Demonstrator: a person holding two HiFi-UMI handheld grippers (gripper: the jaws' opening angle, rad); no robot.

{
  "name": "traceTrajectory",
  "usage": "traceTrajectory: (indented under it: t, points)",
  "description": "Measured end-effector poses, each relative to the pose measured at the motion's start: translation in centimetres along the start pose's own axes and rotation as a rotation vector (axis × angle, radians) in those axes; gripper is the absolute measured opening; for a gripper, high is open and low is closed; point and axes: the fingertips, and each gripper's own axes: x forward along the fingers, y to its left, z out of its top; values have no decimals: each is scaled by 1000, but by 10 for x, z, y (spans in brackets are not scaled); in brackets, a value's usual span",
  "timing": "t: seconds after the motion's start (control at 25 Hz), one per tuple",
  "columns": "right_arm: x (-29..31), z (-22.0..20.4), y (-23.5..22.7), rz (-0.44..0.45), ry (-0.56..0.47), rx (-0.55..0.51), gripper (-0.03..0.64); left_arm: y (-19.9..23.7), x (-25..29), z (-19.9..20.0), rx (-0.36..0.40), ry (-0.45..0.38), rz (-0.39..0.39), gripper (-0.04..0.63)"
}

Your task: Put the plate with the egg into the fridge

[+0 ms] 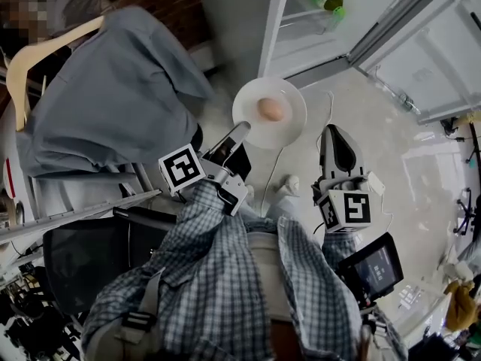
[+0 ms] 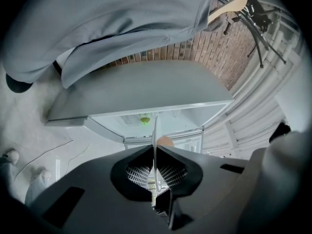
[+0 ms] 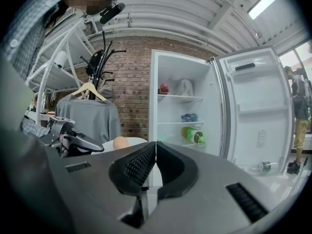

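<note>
A white plate (image 1: 285,130) with a brown egg (image 1: 271,110) on it is held out over the floor in front of the open fridge (image 1: 316,28). My left gripper (image 1: 241,129) is shut on the plate's near left rim. In the left gripper view the plate (image 2: 155,130) stands edge-on between the jaws, with the egg (image 2: 166,141) just past them. My right gripper (image 1: 335,133) is shut on nothing, to the right of the plate and apart from it. In the right gripper view the egg (image 3: 120,142) and plate (image 3: 134,141) show at the left, before the fridge shelves (image 3: 183,111).
The fridge door (image 3: 258,111) stands swung open to the right, with a bottle (image 3: 263,166) on the floor below it. A green bottle (image 3: 194,134) lies on a lower shelf. A grey garment on a hanger (image 1: 113,89) hangs at the left. A person (image 3: 298,116) stands far right.
</note>
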Motion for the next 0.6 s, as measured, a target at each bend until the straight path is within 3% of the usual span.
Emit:
traceTrajectory:
  t: [0.32,0.6]
  points:
    - [5,2,-22,17,-4,3,8,-3,15,-7,10,-34,-1,18]
    - [23,6,-68,113,-23,-5,8,-7,56,-21,11,-104,10,18]
